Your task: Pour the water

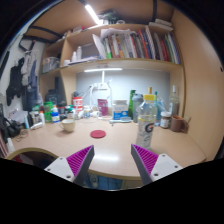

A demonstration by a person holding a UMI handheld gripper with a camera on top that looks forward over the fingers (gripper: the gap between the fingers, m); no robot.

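- The gripper (pixel 112 160) is hovering over the near edge of the desk (pixel 110 140), its 2 fingers spread wide apart with nothing between them; the magenta pads (pixel 77 158) are facing an empty gap.
- That spread is probably being kept ready for an approach: no grasp is under way and pouring is not yet begun.
- Just beyond the fingers, a small red disc (pixel 98 133) is lying flat on the desk, apart from everything else; whether it is a lid or a coaster is hard to say.
- Farther out, right of the fingers' line, a bottle (pixel 147 113) with a white cap and blue label is standing upright, likely the water source.
- To the left, a white cup (pixel 68 125) is sitting near a row of small containers; it looks like a possible receiver.
- Behind, a shelf (pixel 120 62) is carrying books, lit by a lamp strip.
- The bottle's water level is not readable, the cup's inside is hidden, and the clutter along the back is too small to name.
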